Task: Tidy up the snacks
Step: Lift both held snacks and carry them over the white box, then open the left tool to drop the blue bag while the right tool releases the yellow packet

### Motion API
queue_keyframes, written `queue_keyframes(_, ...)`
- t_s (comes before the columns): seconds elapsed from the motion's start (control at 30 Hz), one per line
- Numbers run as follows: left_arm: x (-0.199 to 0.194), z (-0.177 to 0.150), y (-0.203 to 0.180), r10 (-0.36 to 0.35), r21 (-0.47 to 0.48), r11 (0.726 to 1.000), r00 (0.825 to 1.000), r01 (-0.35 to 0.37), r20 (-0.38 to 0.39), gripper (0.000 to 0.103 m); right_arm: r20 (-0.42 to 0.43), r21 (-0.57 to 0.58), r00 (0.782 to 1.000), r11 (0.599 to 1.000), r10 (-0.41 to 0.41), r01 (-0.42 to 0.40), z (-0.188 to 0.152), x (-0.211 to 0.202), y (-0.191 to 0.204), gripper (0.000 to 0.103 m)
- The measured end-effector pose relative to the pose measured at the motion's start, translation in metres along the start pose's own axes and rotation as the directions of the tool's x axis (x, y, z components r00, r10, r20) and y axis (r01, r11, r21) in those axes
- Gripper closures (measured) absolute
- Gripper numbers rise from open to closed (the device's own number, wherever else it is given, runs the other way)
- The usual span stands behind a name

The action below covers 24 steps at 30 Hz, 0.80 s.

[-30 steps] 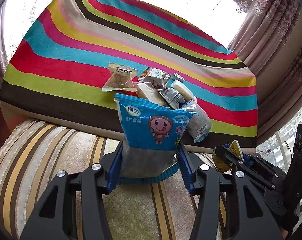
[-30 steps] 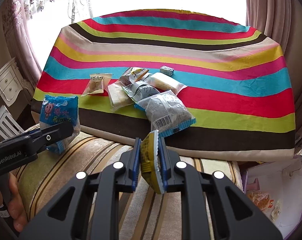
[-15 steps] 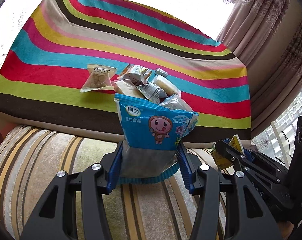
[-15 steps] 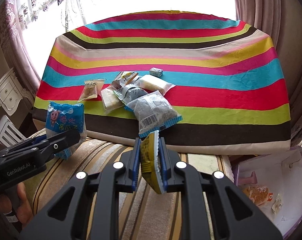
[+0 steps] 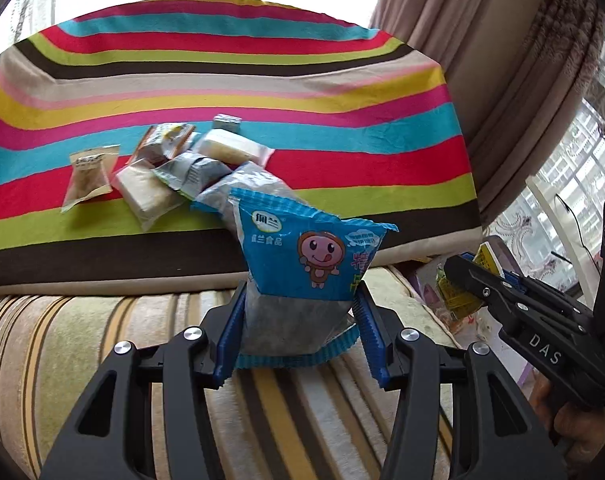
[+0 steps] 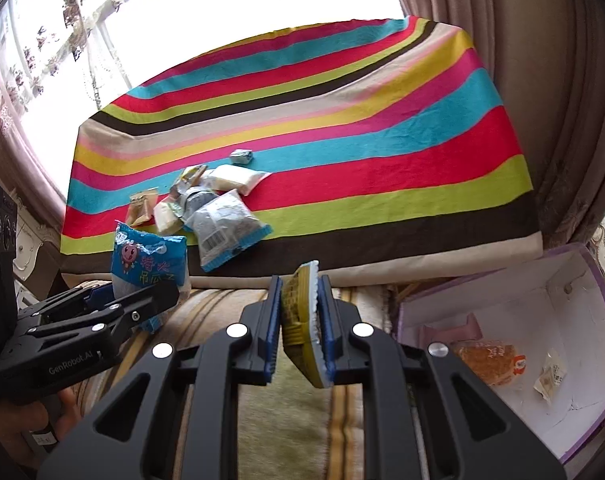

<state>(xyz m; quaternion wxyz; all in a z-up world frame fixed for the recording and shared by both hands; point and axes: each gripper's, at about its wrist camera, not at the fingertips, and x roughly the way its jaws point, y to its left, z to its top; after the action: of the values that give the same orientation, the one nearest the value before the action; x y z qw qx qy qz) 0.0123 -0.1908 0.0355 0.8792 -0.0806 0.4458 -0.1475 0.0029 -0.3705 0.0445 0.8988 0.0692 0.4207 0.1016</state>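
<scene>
Both hands look mid-carry toward the purple-rimmed box (image 6: 582, 360) at the right view's lower right: the left gripper (image 5: 298, 316) grasps a blue cartoon snack bag (image 5: 306, 256) at frame centre, the right gripper (image 6: 300, 316) is clenched on a yellow packet (image 6: 300, 304). Next, I judge, each must hang over the box and release. The remaining snack pile (image 6: 210, 208) lies centre-left on the striped cloth (image 6: 382, 140), curtains (image 6: 562, 100) at the upper right.

Seven snack packets (image 6: 222, 222) on the striped cloth (image 6: 382, 128) — two more held, two in the box (image 6: 514, 308).
</scene>
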Motion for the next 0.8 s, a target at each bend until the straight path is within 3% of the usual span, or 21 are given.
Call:
queue_keyframes(0.47,0.036,0.002,-0.089,-0.095,0.182,0.977,0.991,0.11,-0.092,0.054,-0.048,0.188,0.996,0.978,-0.079,0.087,-0.034,0.001,-0.106,0.085)
queue_keyframes(0.8,0.056,-0.004,-0.132,-0.16,0.248,0.947,0.971,0.202,-0.18,0.054,-0.084,0.277,0.989,0.951,-0.122,0.141,-0.052,-0.003,-0.157,0.084)
